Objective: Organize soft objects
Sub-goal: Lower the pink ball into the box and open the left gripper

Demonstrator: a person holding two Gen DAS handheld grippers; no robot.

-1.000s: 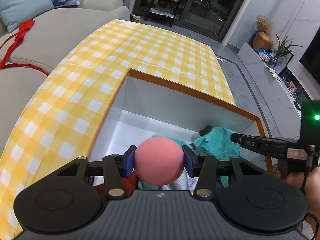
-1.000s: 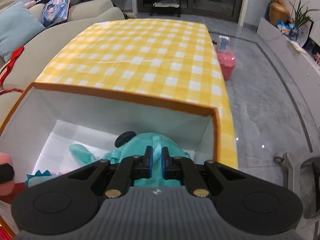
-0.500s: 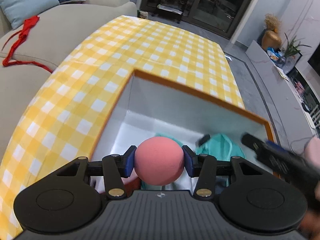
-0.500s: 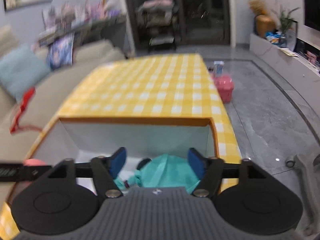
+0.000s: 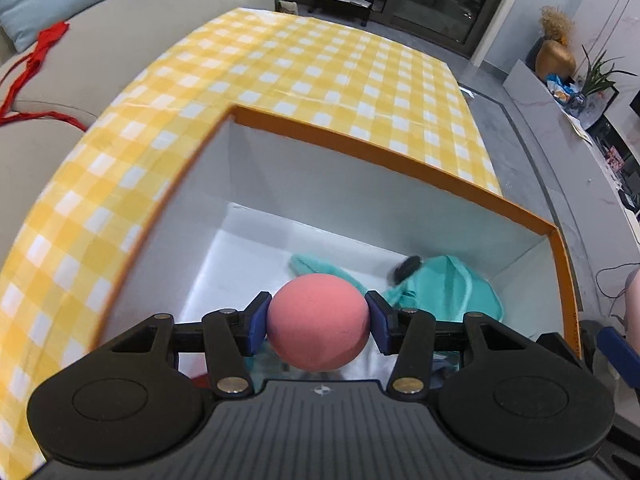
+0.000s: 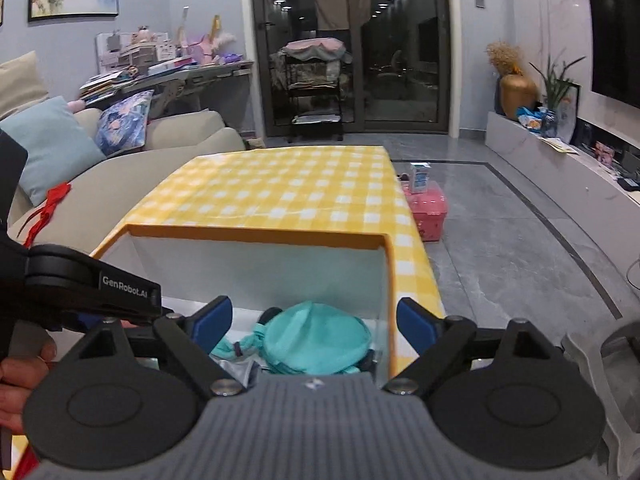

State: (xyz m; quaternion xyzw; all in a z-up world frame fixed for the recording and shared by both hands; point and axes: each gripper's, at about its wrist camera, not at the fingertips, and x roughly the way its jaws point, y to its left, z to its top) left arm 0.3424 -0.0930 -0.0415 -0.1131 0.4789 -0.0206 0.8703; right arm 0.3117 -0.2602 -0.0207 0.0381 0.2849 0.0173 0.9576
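Over the orange-rimmed box [image 5: 400,160], left fingers [image 5: 256,322] pinch a smooth, round pink ball [image 5: 318,322]; right fingers [image 6: 210,318] opening, empty.

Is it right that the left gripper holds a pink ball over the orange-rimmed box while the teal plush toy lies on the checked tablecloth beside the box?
Not quite. The left gripper does hold the pink ball over the orange-rimmed box, but the teal plush toy lies inside the box, on its white floor, not on the checked tablecloth. The left wrist view shows this.

Indoor ceiling light, even and fairly bright. Ceiling lamps mirrored in dark glass doors [image 6: 352,44]. Strong fisheye bending at edges; tablecloth [image 5: 60,240] slightly motion-blurred.
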